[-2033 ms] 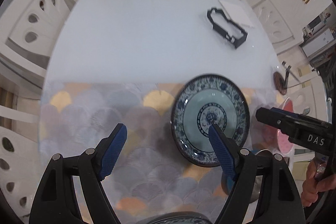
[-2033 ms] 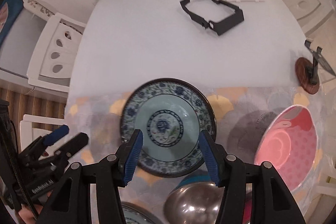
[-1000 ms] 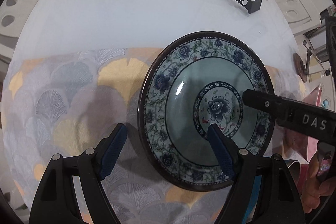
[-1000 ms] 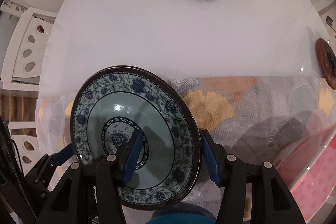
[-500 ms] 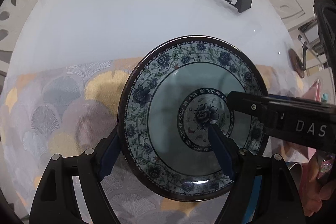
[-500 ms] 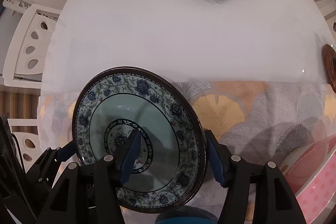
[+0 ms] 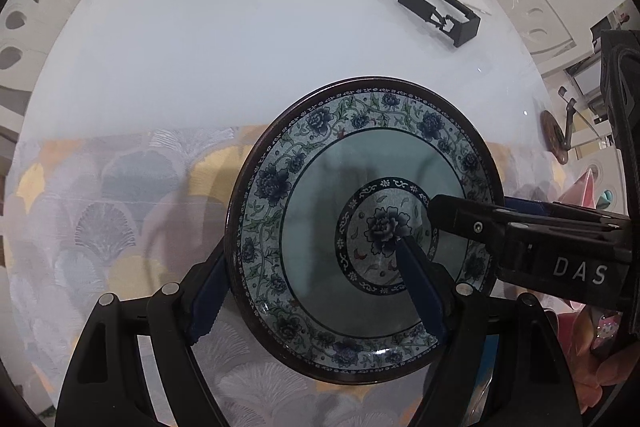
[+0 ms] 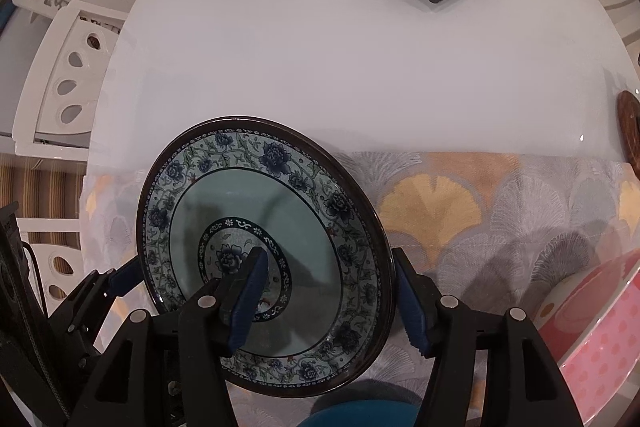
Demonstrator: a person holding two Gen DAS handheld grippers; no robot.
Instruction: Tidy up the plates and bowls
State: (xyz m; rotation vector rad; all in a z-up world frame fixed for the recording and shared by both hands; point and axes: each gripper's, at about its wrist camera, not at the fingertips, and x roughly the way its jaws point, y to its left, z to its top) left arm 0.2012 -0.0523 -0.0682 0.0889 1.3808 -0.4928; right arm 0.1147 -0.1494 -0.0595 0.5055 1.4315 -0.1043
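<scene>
Both grippers, left (image 7: pixel 308 275) and right (image 8: pixel 328 291), jaws wide, are straddling the floral plate's (image 7: pixel 320 163) opposite rims at lower frame; closing evenly should prevent tilting.

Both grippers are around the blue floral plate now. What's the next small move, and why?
Probably close both grippers on the rim before lifting. The left gripper and right gripper each straddle an opposite edge of the blue floral plate, one finger over the face and one behind, but the jaws still look open, so a lift now could let it slip.
</scene>
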